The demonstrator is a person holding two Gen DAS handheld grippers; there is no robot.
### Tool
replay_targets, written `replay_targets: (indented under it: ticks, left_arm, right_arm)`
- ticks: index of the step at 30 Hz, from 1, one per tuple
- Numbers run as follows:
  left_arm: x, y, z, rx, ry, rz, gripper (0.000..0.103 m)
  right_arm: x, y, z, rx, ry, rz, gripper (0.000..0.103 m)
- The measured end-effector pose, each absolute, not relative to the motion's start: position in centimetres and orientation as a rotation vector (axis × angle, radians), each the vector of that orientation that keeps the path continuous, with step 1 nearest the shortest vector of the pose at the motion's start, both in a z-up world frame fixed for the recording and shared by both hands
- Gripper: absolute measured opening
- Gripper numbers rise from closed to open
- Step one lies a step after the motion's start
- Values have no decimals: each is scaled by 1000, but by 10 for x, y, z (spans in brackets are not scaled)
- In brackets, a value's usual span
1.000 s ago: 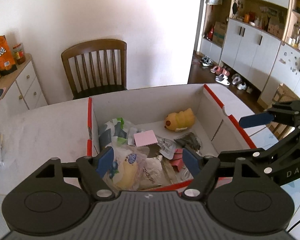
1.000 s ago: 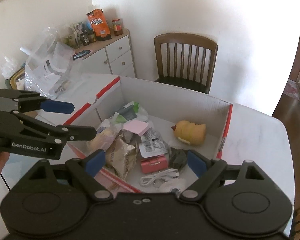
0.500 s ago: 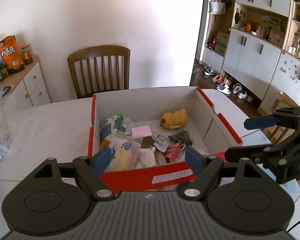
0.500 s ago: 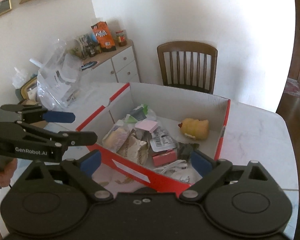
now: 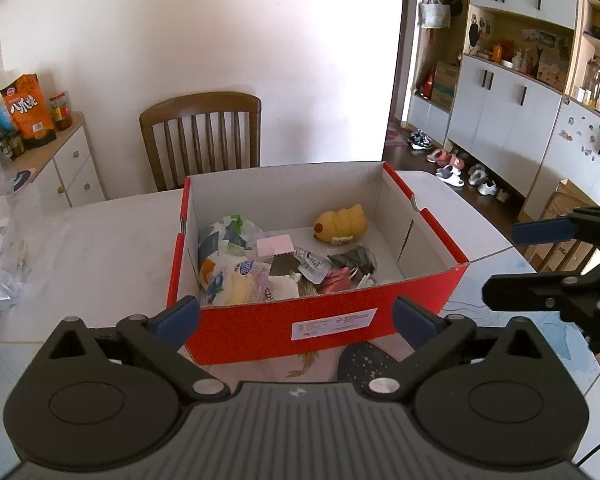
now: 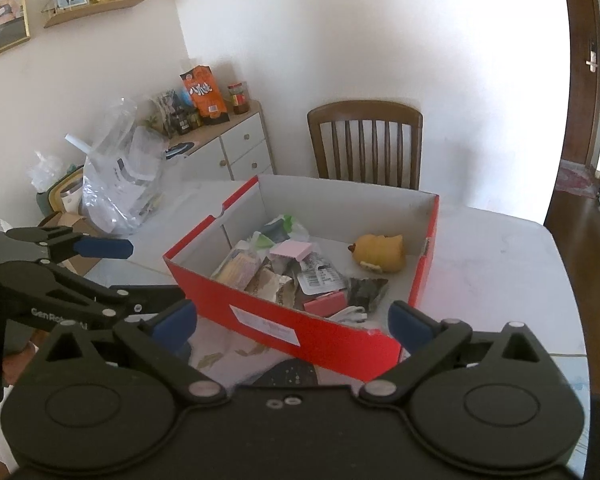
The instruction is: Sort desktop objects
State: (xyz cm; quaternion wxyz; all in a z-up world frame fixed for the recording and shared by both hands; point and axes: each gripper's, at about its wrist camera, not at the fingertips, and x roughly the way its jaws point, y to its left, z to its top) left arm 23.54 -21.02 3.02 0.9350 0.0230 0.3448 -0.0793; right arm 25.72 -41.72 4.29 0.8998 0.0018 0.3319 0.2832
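While both tongs [image 5: 296, 318] [image 6: 292, 318] are spreading empty, red box [image 5: 324, 320] sits between.

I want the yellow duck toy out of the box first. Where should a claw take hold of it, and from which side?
Grip the yellow duck toy across its rounded body, coming straight down from above. It lies alone on the bare floor of the red box near the far wall, apart from the wrapper pile, so its sides look free; the box's walls likely block a level approach.
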Motion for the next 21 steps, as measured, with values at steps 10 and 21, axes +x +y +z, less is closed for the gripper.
replay_targets:
  ticks: [10, 21]
  left_arm:
    - [220, -218, 32, 24, 711, -174, 103]
    - [211, -224, 30, 39, 713, -183, 103]
  right_arm:
    - [239, -427, 43, 3, 675, 575, 102]
    - [231, -435, 35, 41, 699, 555, 102]
